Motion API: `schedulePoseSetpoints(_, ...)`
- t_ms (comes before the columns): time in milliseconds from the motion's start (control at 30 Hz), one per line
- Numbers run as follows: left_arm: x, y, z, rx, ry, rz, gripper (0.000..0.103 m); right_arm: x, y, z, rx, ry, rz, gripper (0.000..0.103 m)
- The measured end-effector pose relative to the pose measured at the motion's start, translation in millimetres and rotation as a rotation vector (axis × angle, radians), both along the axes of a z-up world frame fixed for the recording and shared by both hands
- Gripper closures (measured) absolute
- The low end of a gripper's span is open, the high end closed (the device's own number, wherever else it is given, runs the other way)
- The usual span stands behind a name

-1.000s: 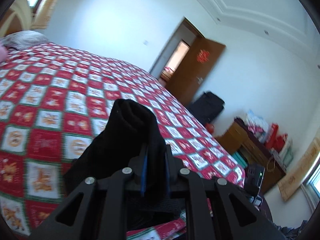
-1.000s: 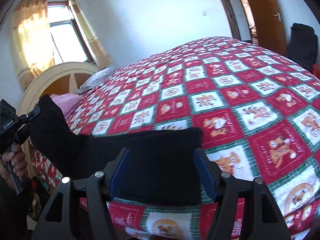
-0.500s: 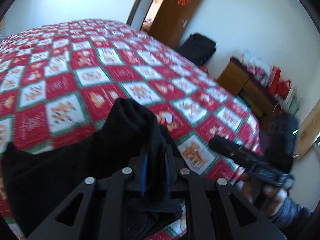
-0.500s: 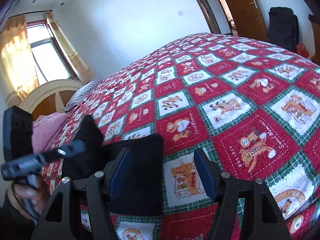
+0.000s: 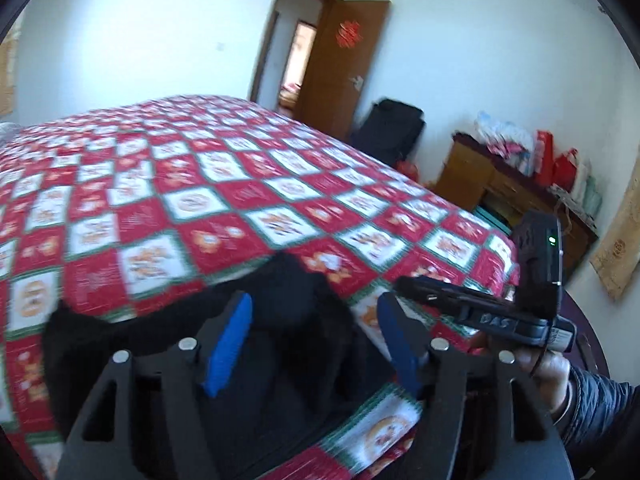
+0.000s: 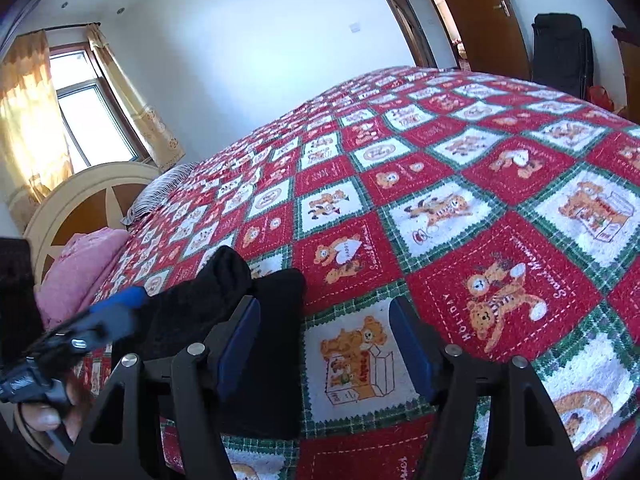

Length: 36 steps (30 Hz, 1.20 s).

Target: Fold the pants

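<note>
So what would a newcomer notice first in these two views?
The red and white checked bedspread fills both views. Black pants lie bunched at its near edge, with a raised fold between the left gripper's opening blue jaws, not pinched. The right gripper hangs open over the pants' right edge.

Both grippers share one build: black angular frames with triangular cut-outs, silver round screws at the joints, and blue pads lining the fingers [image 5: 230, 344]. The right hand [image 5: 548, 372] wears a dark quilted sleeve [image 5: 600, 404] and a thin wrist bangle.
</note>
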<state>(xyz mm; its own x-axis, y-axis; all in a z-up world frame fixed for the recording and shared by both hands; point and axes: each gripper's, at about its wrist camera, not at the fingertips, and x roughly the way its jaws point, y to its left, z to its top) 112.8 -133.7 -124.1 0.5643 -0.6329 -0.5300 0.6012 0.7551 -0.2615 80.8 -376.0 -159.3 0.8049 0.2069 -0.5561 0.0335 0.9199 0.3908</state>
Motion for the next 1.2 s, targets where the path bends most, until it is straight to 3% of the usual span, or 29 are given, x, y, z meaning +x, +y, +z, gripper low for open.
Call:
schedulePoseSetpoints(133, 4.8, 44.9, -9.6, -0.010, -0.010, 0.154, 0.029, -10.0, 25.7, 20.9, 0.004, -0.035, 0.063, 0.034)
schedulePoseSetpoints(233, 12.1, 66.0, -22.9, 0.041, -0.015, 0.265, 0.027, -5.8, 64.2, 30.5, -0.062, -0.013, 0.134, 0.030)
schedulePoseSetpoints(367, 22.3, 89.0, -42.4, 0.034, 0.030, 0.348, 0.024, 12.0, 103.6, 20.8, -0.147, 0.077, 0.168, 0.027)
schedulePoseSetpoints(467, 28.1, 96.5, -54.3, 0.035, 0.048, 0.378, 0.021, 21.0, 110.0, 5.6, -0.185, 0.126, 0.148, 0.027)
schedulePoseSetpoints(533, 29.3, 100.3, -60.2, 0.030, 0.063, 0.387, 0.021, 19.8, 100.6, -0.4, -0.150, 0.149, 0.142, 0.055)
schedulePoseSetpoints(567, 31.4, 100.7, -63.5, 0.024, 0.069, 0.388, 0.018, 17.8, 97.9, -0.4, -0.155, 0.152, 0.137, 0.074)
schedulePoseSetpoints(667, 30.7, 103.4, -72.2, 0.041, 0.076, 0.401, 0.013, 7.4, 81.3, -2.8, -0.123, 0.161, 0.134, 0.085)
schedulePoseSetpoints(867, 35.8, 106.6, -92.7, 0.052, 0.120, 0.403, 0.012, 0.0, 47.9, -30.6, -0.030, 0.236, 0.108, 0.084)
schedulePoseSetpoints(933, 34.7, 106.0, -91.0, 0.062, 0.117, 0.403, 0.012, -1.0, 44.7, -27.1, -0.012, 0.224, 0.116, 0.077)
schedulePoseSetpoints(1000, 33.7, 107.9, -89.5, 0.052, 0.120, 0.408, 0.012, -3.2, 42.6, -17.9, -0.004, 0.204, 0.095, 0.064)
schedulePoseSetpoints(1100, 34.0, 107.7, -89.5, 0.049, 0.124, 0.412, 0.012, -0.9, 44.1, 6.0, -0.016, 0.122, 0.082, 0.049)
schedulePoseSetpoints(1200, 33.7, 106.3, -89.8, 0.054, 0.125, 0.412, 0.012, 20.2, 56.7, 27.5, -0.061, 0.055, 0.126, 0.044)
